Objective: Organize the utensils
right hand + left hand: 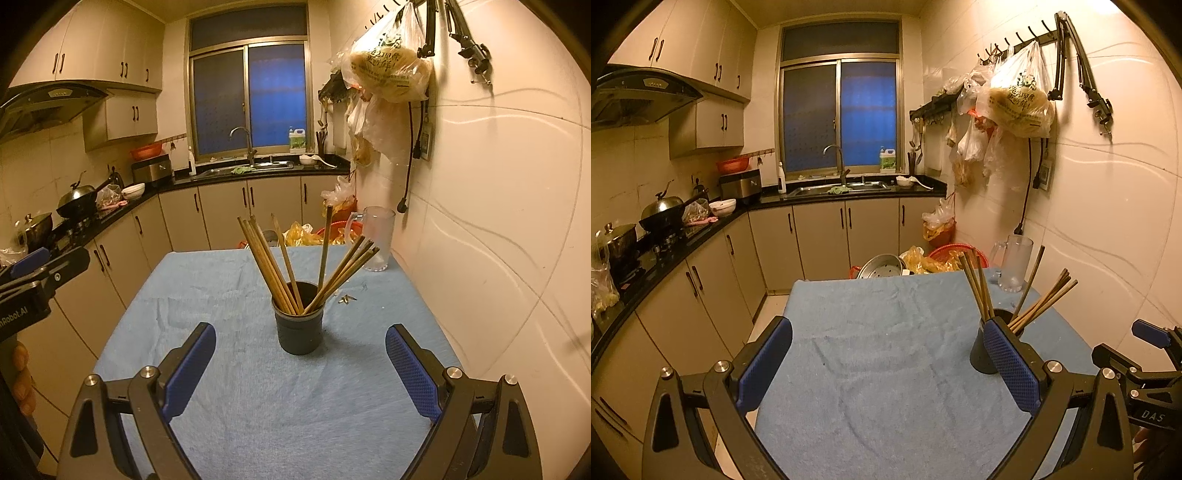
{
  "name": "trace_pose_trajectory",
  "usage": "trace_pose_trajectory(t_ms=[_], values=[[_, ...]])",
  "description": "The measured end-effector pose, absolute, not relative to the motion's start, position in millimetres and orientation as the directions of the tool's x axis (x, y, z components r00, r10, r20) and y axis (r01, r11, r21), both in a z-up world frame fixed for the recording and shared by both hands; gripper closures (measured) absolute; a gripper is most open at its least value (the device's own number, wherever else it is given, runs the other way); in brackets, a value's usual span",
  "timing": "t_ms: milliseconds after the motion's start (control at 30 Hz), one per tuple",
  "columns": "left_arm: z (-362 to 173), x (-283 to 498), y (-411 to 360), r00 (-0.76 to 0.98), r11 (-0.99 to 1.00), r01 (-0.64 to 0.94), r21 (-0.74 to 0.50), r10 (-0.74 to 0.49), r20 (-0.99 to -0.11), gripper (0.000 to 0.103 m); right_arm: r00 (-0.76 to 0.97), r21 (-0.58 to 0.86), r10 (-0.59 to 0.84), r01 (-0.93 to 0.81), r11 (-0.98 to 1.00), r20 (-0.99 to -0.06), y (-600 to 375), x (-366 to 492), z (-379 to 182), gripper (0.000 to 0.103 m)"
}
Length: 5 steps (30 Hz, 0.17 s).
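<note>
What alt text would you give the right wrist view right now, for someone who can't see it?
The open right gripper hovers just short of a dark cup of wooden chopsticks standing on a blue cloth. A frosted glass mug sits behind, near the wall.

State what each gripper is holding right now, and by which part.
Nothing is held. The left gripper and right gripper are both open and empty; the chopsticks stand untouched in the dark cup.

Holder (299, 325) stood on the table (221, 295) ahead of your right gripper (301, 369), chopsticks (280, 266) in it; mug (376, 240) behind, near the wall.
</note>
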<state>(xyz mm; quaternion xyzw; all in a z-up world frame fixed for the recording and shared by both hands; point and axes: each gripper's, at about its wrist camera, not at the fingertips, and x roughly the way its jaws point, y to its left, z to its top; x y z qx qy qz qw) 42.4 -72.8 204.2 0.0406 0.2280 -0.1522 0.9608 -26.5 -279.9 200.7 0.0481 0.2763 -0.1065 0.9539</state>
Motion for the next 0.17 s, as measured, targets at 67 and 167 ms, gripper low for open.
trace_pose_trajectory(t_ms=[67, 167], values=[[202.1, 43.3, -73.4, 0.846, 0.950, 0.313, 0.005, -0.276, -0.456, 0.000, 0.823, 0.035, -0.173, 0.228, 0.973, -0.540, -280.3, -25.5, 199.7, 0.008], [195.1, 48.3, -76.9, 0.833, 0.950, 0.312, 0.009, -0.269, -0.483, 0.000, 0.820, 0.039, -0.167, 0.225, 0.974, -0.547, -283.7, -22.8, 195.8, 0.008]])
